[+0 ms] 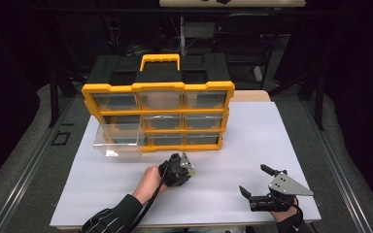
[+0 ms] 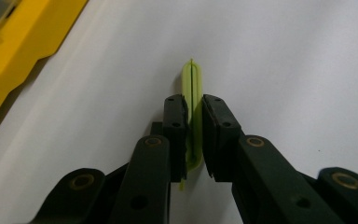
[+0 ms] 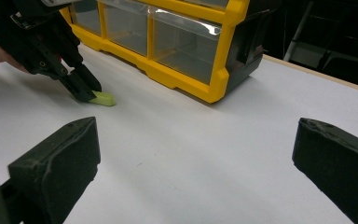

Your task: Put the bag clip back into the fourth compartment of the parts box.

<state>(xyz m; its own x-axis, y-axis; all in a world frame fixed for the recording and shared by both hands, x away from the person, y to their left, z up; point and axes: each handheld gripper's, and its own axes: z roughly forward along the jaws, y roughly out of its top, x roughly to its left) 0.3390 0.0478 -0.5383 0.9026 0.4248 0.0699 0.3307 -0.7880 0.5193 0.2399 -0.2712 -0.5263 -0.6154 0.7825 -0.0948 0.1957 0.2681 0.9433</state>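
A small flat light-green piece [image 2: 192, 77] lies on the white table top [image 1: 252, 136], just in front of the yellow organiser. My left gripper [image 2: 194, 105] is shut on it, one pad on each side, and its far end sticks out past the fingertips. From the right gripper view, the green piece [image 3: 103, 98] touches the table under the left gripper [image 3: 86, 91]. In the high view the left gripper [image 1: 187, 172] points down at the table's middle. My right gripper [image 1: 253, 179] rests open near the front right, with nothing between its jaws [image 3: 196, 135].
A yellow and black organiser [image 1: 158, 87] with clear drawers stands at the back of the table. Its bottom-left drawer [image 1: 118, 141] is pulled out toward me. The table's front edge runs just behind both hands.
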